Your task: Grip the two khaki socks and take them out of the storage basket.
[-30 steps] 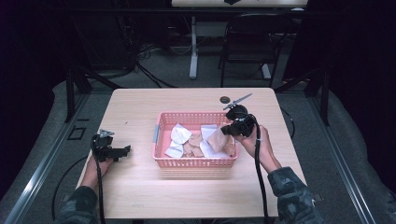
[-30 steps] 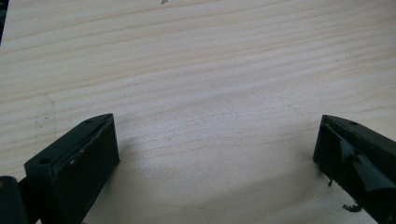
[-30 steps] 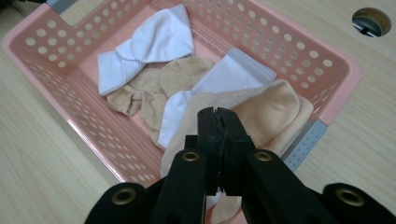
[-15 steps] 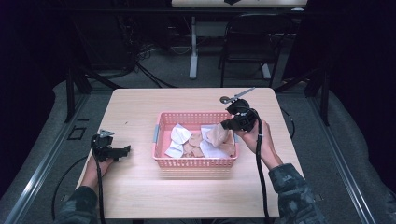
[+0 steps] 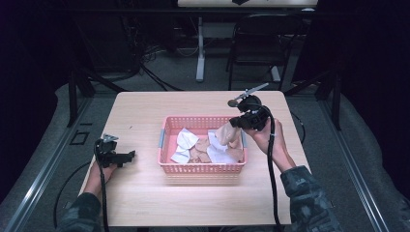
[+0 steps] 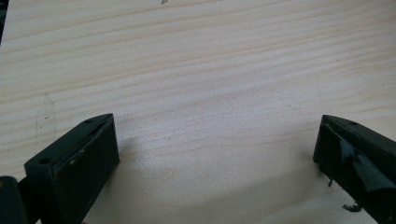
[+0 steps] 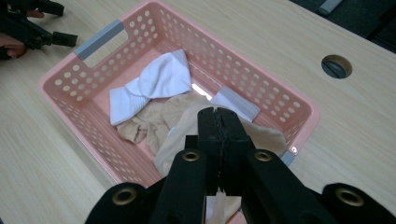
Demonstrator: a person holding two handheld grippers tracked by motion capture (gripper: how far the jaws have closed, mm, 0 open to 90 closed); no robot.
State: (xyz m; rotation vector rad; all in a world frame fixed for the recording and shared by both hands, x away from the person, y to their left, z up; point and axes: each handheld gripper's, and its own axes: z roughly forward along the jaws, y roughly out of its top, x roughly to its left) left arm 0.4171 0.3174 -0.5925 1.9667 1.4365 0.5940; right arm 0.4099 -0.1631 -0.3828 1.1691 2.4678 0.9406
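Bright tabletop, dark surroundings, soft focus

Left claw held low at the near left with jaws spread wide, forearm entering from the near edge; right claw raised at the far right, jaws pressed together, gripped by the right hand.
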